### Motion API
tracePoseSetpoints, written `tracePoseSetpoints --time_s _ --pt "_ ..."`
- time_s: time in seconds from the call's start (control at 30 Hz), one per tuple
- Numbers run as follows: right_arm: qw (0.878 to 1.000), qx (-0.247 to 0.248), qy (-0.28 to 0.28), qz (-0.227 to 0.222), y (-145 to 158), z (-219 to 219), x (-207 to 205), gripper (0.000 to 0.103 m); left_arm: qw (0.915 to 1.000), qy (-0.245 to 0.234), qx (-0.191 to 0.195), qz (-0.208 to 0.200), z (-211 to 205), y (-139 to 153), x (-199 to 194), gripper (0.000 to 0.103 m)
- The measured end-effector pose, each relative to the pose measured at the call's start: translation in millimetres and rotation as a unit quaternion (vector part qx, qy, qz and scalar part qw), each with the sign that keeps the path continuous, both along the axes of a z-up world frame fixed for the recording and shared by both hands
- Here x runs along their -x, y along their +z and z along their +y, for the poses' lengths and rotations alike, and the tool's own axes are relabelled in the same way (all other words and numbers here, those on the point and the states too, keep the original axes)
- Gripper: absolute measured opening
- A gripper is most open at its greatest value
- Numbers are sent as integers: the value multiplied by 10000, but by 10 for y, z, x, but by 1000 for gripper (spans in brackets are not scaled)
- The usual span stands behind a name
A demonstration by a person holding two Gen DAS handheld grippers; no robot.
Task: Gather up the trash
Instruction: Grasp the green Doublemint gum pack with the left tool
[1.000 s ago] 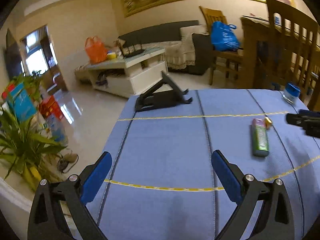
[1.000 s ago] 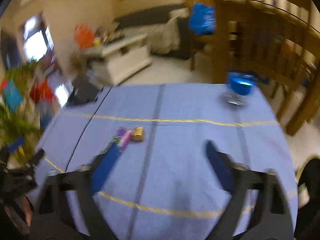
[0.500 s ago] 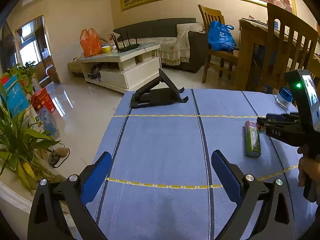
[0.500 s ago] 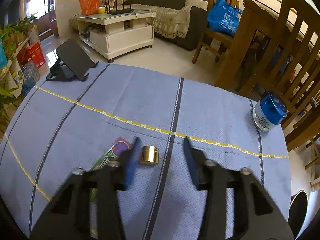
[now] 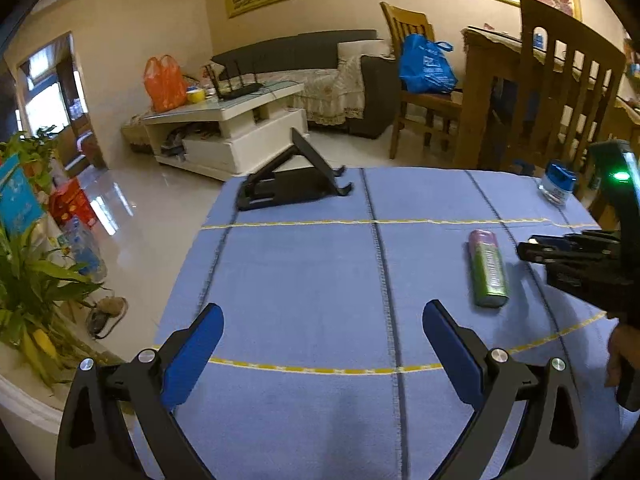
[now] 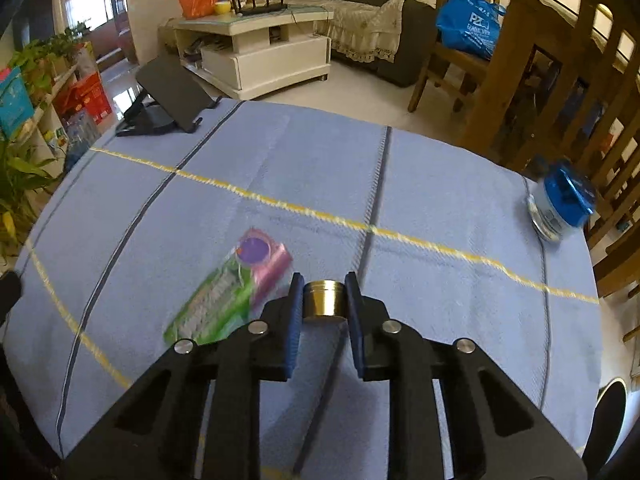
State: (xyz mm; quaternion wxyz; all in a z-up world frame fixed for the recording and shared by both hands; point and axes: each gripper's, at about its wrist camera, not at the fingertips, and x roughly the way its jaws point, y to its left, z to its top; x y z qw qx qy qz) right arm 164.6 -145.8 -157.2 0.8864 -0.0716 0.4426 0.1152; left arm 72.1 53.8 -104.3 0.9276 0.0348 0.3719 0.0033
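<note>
A small gold cap (image 6: 323,300) stands on the blue tablecloth (image 6: 280,168) between the jaws of my right gripper (image 6: 323,279). The jaws are closing and the blue pads (image 6: 296,300) touch the cap on both sides. Just left of it lies a green and pink packet (image 6: 224,300), also seen in the left wrist view (image 5: 488,272). There the right gripper (image 5: 532,248) reaches in from the right edge, a hand below it. My left gripper (image 5: 322,312) hangs open over bare cloth (image 5: 300,272), with nothing between its fingers.
A blue-lidded jar (image 6: 560,208) sits near the table's far right edge. A black folding stand (image 6: 168,96) is at the far left corner. Wooden chairs (image 6: 580,80) crowd the right side. Plants (image 5: 32,288) and a white low table (image 5: 240,128) lie beyond.
My right gripper came down towards the table and narrowed its jaws around the gold cap. In the left wrist view it moved in from the right edge. The left gripper barely shifted.
</note>
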Motion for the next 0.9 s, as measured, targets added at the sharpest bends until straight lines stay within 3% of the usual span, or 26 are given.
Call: tracePoseSetpoints --time_s 0.17,0.33,0.43,0.5,0.53,0.63,0.73,0.77,0.9 --pt "9991 -308 -248 -183 224 -595 411 21 9992 -321 163 164 -185 -82 -24 96" --pt "9928 -621 -894 -508 401 -1502 790 21 9951 -873 439 123 -535 26 -184 96" --pt "9862 -865 -1287 -579 337 -1932 919 21 9938 -1072 231 183 -798 24 -406 96" --pt "9810 -948 -1588 -579 180 -2166 989 21 9909 -1260 292 379 -952 -30 -599 96" --pt "9786 -985 -1767 -390 75 -2273 975 21 9897 -1320 295 461 -1001 -63 -657 95" --pt "9766 -1049 -1782 -589 167 -2389 999 21 9878 -1400 -21 678 -1198 -206 -804 84" --pt "9748 -1234 -1778 -543 145 -2451 994 21 9858 -1434 -207 845 -1312 -353 -860 65" --pt "9743 -1277 -1776 -528 139 -2465 991 21 9855 -1379 -285 946 -1329 -420 -878 51" --pt "9732 -1370 -1729 -645 182 -2499 1013 21 9860 -1333 -53 1000 -1256 -475 -831 29"
